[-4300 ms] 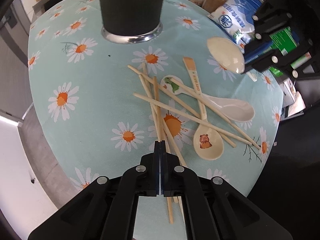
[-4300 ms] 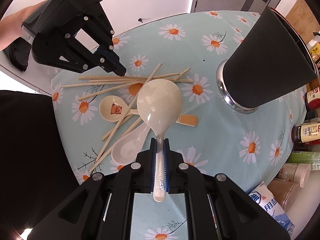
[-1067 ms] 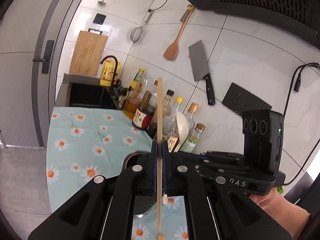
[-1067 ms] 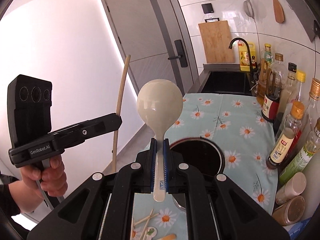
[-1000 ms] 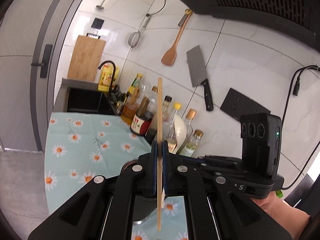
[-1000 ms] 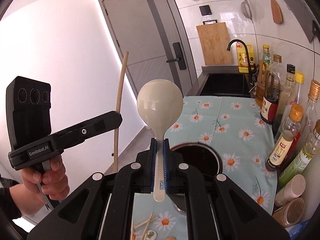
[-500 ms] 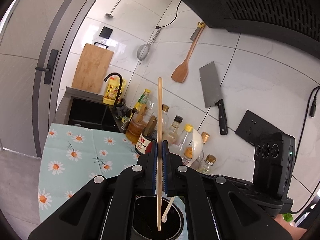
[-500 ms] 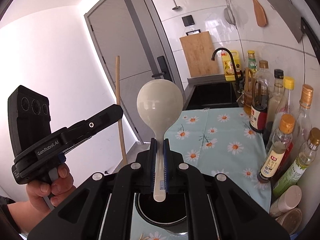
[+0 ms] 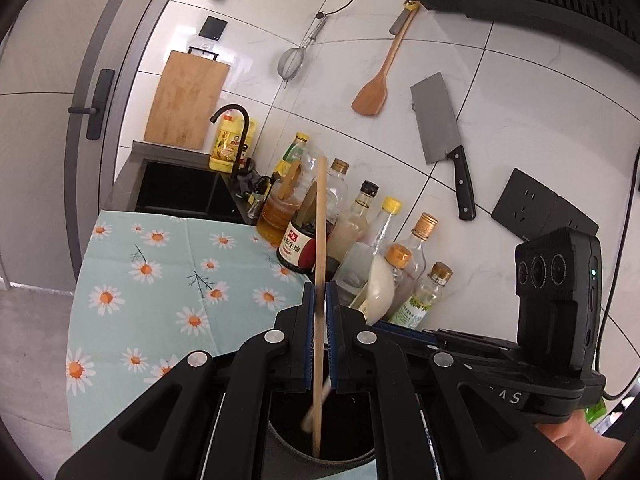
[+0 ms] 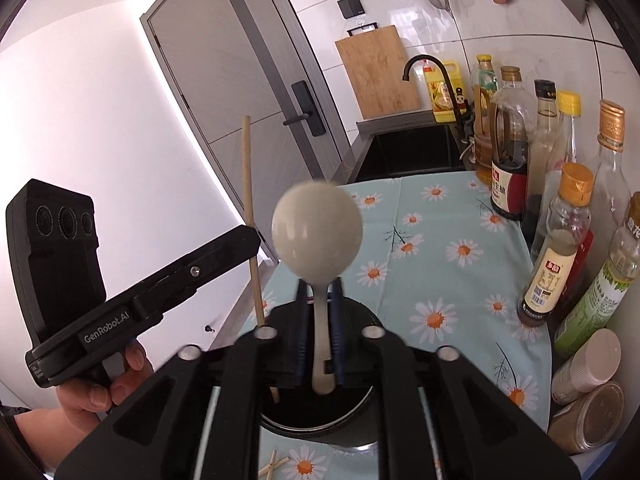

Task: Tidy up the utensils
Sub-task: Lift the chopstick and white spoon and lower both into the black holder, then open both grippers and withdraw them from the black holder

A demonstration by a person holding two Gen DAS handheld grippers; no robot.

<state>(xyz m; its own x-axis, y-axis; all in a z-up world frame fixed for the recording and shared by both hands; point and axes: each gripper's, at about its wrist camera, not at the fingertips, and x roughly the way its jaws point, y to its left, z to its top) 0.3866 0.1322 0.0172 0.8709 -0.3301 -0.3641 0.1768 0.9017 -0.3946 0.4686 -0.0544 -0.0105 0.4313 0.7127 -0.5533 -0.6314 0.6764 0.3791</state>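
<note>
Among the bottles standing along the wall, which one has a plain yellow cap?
The clear bottle standing between the black-capped bottle and the tall gold-capped bottle; the others have black, gold or orange caps.

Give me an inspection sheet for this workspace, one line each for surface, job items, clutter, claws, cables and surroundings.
Surface: daisy tablecloth, mostly bare in view.
Job's things: chopstick upright, lower end inside the black holder; cream spoon bowl-up, handle over the holder; loose chopsticks on the cloth by the holder.
Clutter: bottles and jars along the wall side.
Grippers: left claw shut on the chopstick; right claw opening, the spoon handle between its jaws.
Cables: black cord on the wall by the sockets.
Surroundings: sink, faucet, cutting board, cleaver, spatula, strainer, door.
</note>
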